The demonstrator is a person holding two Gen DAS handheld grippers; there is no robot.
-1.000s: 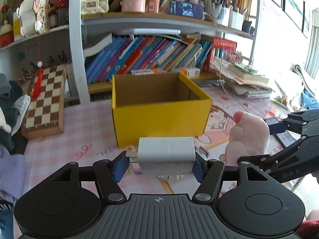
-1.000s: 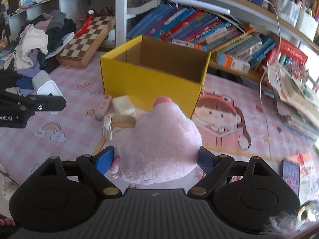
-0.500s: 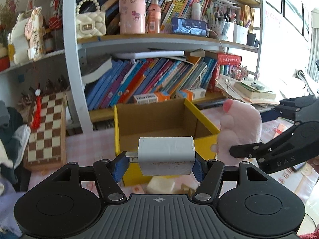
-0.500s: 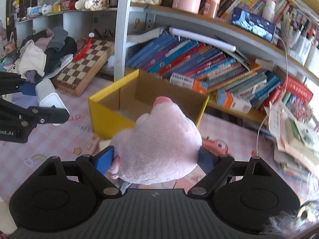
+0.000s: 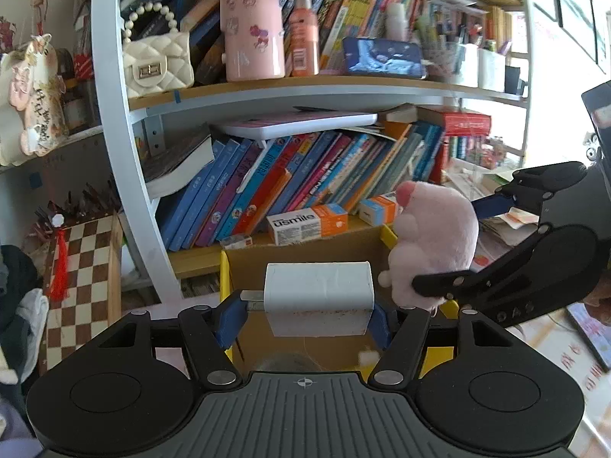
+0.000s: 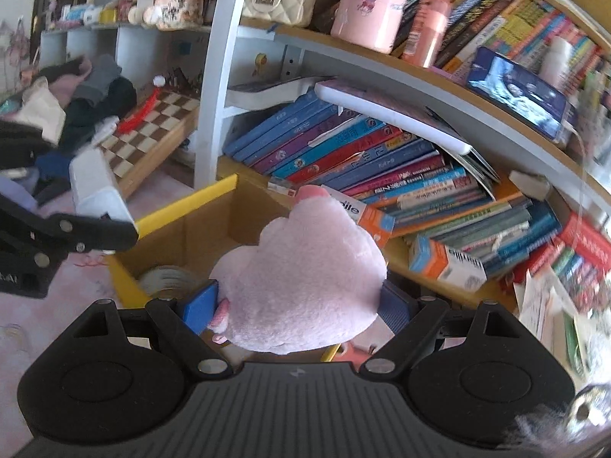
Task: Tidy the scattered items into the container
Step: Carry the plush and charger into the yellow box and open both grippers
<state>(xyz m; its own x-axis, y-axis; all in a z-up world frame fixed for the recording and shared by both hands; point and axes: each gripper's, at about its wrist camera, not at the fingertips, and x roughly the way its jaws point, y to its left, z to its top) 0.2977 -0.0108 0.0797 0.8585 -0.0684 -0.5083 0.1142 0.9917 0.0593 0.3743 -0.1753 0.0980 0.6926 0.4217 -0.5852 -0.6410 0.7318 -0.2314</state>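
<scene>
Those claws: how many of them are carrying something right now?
2. The left claw grips a white charger over the yellow box; the right claw holds a pink plush toy beside it. No other claws show.

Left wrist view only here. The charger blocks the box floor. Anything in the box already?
Observer: Yes, a tape roll lies in the near corner of the box, seen from the right wrist.
Operator: Toy gripped on both sides?
Observer: Yes, the right gripper has both blue pads pressed into the plush toy.
Operator: Toy over the opening?
Observer: It looks so, above the right part of the box.
</scene>
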